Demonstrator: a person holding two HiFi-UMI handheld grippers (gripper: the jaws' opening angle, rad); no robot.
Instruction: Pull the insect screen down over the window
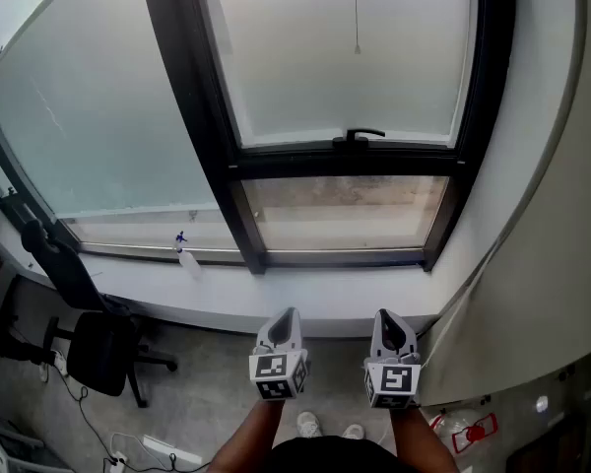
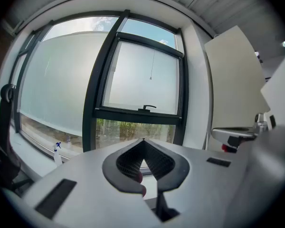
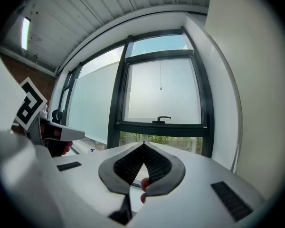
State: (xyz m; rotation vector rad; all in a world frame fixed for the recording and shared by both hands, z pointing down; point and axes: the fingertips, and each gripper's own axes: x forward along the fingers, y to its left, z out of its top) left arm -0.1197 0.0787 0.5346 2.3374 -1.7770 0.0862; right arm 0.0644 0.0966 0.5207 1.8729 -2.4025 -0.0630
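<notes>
Window (image 1: 350,161) frames fill the far side of the head view. The right sash is pale and translucent above its handle (image 1: 358,134), and a pull cord (image 1: 356,18) hangs before it. The insect screen cannot be told apart from that pale pane. The left hand-held gripper (image 1: 286,315) and the right hand-held gripper (image 1: 389,318) are held side by side at the near edge, well apart from the sash. A spray bottle (image 1: 185,254) stands on the sill (image 1: 138,276) at left.

In the left gripper view, the jaws are pressed together with nothing between them, facing the sash.

In the right gripper view, the jaws are likewise closed and empty, the handle straight ahead.
</notes>
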